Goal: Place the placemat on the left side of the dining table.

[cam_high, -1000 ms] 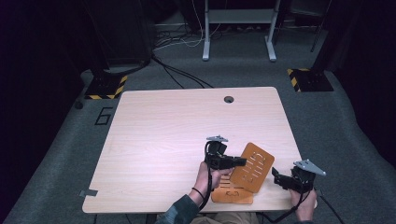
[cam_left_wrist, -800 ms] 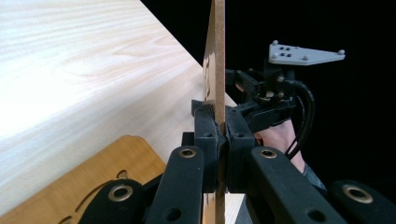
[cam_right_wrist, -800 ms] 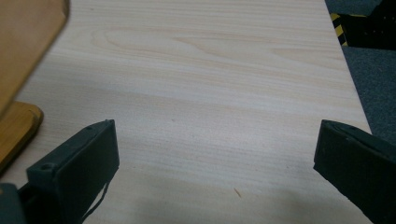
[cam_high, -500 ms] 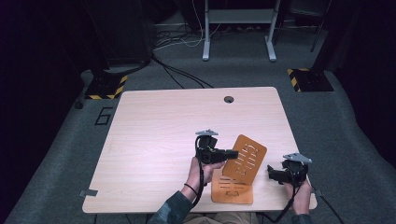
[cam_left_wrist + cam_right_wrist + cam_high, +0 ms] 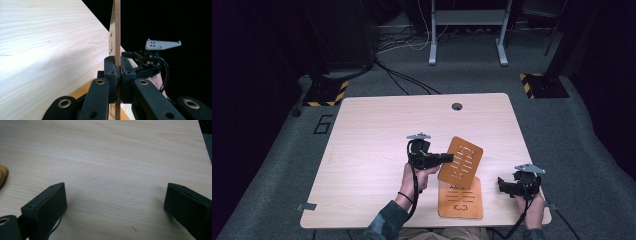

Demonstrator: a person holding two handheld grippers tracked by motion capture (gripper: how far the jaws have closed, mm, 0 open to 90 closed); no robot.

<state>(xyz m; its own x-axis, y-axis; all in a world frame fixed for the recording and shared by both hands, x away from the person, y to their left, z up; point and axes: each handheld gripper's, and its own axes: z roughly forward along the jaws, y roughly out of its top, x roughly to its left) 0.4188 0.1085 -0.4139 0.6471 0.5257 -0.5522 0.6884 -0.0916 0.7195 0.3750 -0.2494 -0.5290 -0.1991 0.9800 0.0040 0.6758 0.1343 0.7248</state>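
Orange boards are seen at the near edge of the desk (image 5: 362,135): one board (image 5: 460,160) is clamped edge-on in the left tool (image 5: 447,158) and held tilted above the desk, while the second board (image 5: 460,199) lies flat just below it. The right tool (image 5: 503,184), released with jaws wide apart, is held over bare desk, right of the flat board.

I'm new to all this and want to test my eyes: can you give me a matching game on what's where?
Things:
1. left claw
2. right claw
3. lifted brown board
4. flat brown board

States:
A. lying on the table
B. open, holding nothing
C. clamped on a board's edge
D. held up, tilted

Pairs: 1-C, 2-B, 3-D, 4-A
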